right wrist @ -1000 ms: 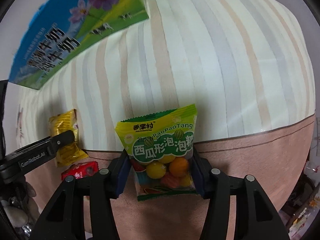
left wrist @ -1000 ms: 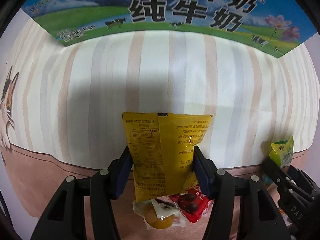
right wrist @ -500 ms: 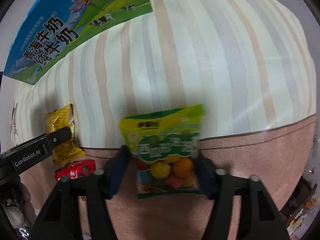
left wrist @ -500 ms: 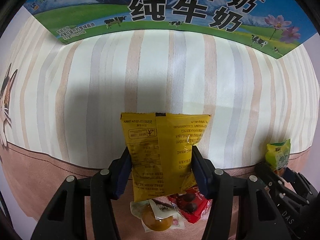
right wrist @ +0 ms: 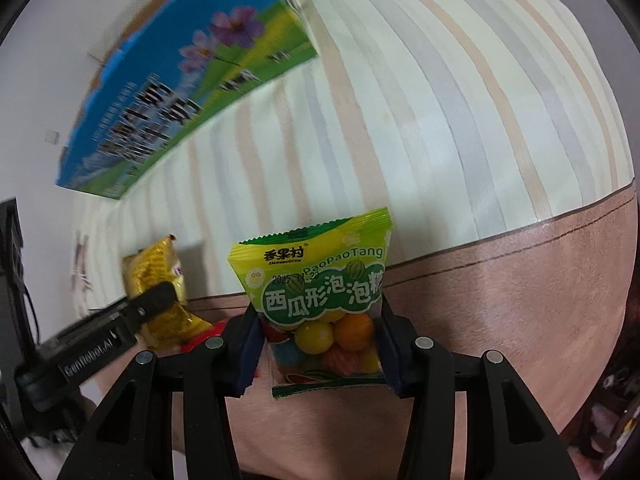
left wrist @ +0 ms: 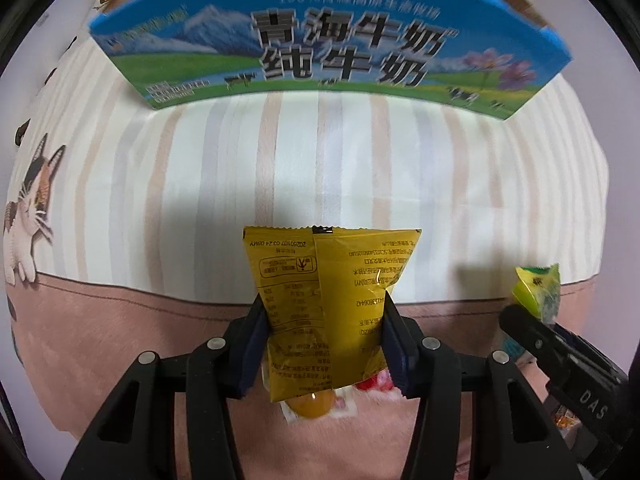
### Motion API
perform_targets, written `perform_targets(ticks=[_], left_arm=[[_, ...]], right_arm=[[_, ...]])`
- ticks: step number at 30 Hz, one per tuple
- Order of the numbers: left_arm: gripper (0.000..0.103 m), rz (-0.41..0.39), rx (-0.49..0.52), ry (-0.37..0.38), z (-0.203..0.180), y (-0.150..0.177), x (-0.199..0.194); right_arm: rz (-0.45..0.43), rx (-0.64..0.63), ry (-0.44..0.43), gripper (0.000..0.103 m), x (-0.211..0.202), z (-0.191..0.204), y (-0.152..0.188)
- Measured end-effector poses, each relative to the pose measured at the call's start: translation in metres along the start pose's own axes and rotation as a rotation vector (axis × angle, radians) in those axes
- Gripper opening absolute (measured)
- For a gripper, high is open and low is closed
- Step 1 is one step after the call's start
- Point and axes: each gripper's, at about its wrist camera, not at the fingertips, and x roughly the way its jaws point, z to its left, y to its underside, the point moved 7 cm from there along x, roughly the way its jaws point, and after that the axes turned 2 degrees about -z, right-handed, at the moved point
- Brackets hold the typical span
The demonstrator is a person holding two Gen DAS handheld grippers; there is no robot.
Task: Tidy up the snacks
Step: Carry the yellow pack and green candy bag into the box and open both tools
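Note:
My left gripper (left wrist: 324, 308) is shut on a yellow snack packet (left wrist: 332, 272), which it holds upright above the striped cloth (left wrist: 360, 168). The jaws of my right gripper (right wrist: 320, 312) are still closing, and their pads press on a green bubble-gum packet (right wrist: 316, 276) with coloured balls inside. In the right wrist view the yellow packet (right wrist: 152, 268) shows at the left, pinched by a black finger (right wrist: 156, 300). The left wrist view shows the green packet (left wrist: 538, 288) at the far right. A blue-and-green milk carton box (left wrist: 320, 52) stands at the back.
Below the yellow packet lie a clear-wrapped orange sweet (left wrist: 310, 402) and a red packet (left wrist: 376, 382) on the pink band of the cloth. A cat picture (left wrist: 30, 216) is at the cloth's left edge. Clutter shows past the right edge (right wrist: 612, 420).
Both grippers have risen, each with its packet off the cloth. More of the milk box and its top edge has come into view. The right view has tilted.

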Motion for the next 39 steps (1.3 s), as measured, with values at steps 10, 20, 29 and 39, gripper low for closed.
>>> perform_targets(ticks=[10,20,29,39], left_arm=[[0.048,-0.104,-0.034,0.089,0.003,-0.023,-0.078],[0.048,-0.257,-0.055,0.177,0.01,-0.096,-0.169],[0.048,-0.249,-0.023,0.132,0.013,-0.202,-0.163],[0.048,-0.059,-0.047,0.139,0.016,-0.31,-0.081]], right_arm=[[-0.086,-0.052,-0.133,0.052,-0.064,0.05,-0.041],[-0.167,-0.139,-0.224,0.052,-0.13,0.1,-0.108],[-0.208,-0.208,-0.156,0.052,-0.125,0.138,-0.21],[-0.124,-0.147,-0.075,0.052,-0.051,0.14,-0.31]])
